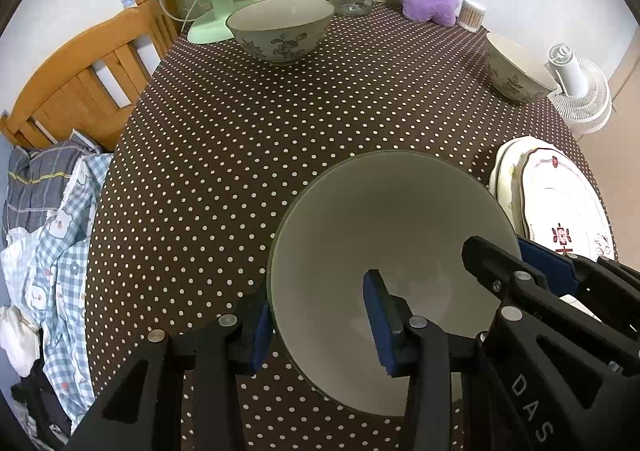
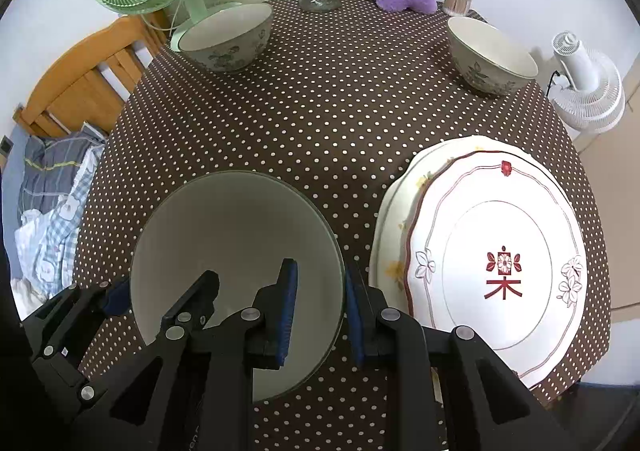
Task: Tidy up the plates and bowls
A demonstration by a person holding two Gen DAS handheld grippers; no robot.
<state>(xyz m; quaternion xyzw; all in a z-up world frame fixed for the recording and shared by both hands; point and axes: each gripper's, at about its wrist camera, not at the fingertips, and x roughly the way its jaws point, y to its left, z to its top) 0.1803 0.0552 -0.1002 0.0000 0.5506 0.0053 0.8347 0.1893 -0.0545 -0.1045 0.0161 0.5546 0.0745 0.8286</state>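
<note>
both wrists steeply down, near bowl point(image 1: 384, 219)

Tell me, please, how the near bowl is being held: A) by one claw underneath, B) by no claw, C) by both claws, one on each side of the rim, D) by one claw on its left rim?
C: the left claw pinches the left rim of the near bowl, and the right claw pinches its right rim.
</note>
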